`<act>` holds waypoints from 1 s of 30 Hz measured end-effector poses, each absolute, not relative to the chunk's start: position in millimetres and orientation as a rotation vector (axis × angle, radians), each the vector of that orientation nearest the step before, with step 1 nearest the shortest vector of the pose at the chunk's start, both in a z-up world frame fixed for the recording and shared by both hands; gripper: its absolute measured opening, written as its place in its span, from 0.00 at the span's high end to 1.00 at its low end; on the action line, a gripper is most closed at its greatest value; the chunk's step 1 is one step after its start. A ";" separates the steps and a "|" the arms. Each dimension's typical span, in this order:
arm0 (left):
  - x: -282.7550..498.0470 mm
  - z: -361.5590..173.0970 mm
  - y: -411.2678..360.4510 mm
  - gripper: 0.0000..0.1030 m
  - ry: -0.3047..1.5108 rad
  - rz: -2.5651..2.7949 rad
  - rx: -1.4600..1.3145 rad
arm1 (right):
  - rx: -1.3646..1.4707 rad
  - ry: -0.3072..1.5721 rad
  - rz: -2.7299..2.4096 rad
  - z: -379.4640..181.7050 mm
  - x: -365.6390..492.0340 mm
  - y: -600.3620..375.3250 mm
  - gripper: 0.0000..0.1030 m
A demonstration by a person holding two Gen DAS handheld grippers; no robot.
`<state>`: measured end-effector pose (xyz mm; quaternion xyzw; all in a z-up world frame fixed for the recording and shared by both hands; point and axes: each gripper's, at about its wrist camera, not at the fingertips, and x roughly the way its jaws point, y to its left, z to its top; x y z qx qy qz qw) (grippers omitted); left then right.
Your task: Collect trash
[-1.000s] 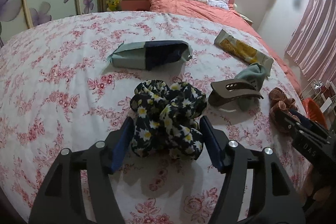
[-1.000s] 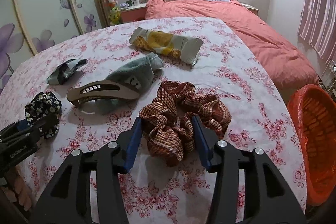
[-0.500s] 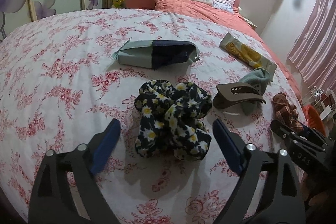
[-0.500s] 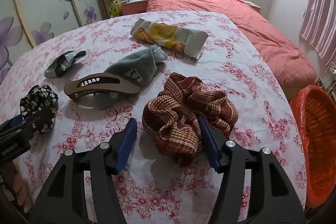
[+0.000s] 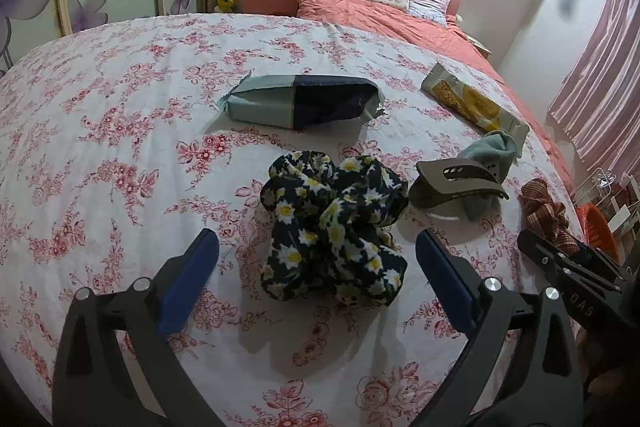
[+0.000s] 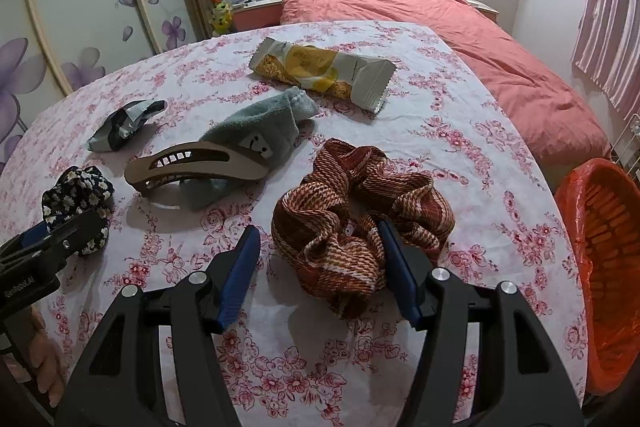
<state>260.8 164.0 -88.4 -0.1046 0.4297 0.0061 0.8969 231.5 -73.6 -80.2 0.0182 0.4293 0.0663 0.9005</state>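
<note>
While both claws sit low over the floral tablecloth, I log the step as a release: neither holds anything, and no trash is yet collected. Left gripper: jaws have just been opening and now stand spread wide, the daisy scrunchie lying loose between them with clear cloth on both sides of it. Right gripper: jaws have eased apart over the last second; its left pad is clear of the brown striped scrunchie, its right pad sits against or under a fold, and I cannot tell whether it touches, so I call it open, not pinching. Beyond the left claw, straight ahead, lies the dark-and-grey wrapper; beyond the right claw, ahead and slightly left, lies the yellow snack wrapper. I judge these two wrappers to be the trash. Between them and the claws sit a hair claw clip on a grey sock, not trash by my reading. The orange bin stands off the table edge, right of the right claw. Next move calls for lifting clear of the scrunchies, reaching forward, and closing flat across a wrapper's short width. Both hands pitch steeply downward toward the table, side by side, left claw visible at the right camera's lower left.
</note>
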 end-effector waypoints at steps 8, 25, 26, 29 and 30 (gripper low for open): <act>260.1 -88.8 163.5 0.04 0.890 0.011 -0.219 | 0.053 0.887 0.148 -80.2 231.6 -76.3 0.40; 259.7 -88.4 164.0 0.04 0.888 0.014 -0.218 | 0.067 0.886 0.158 -80.1 231.4 -77.6 0.40; 259.7 -88.4 163.7 0.07 0.887 0.017 -0.219 | 0.073 0.884 0.160 -79.6 230.9 -78.2 0.43; 257.9 -87.1 165.1 0.24 0.873 0.026 -0.227 | 0.106 0.877 0.117 -78.9 230.6 -85.5 0.67; 257.6 -86.5 165.8 0.29 0.869 0.020 -0.232 | 0.136 0.874 0.120 -78.9 230.8 -90.2 0.71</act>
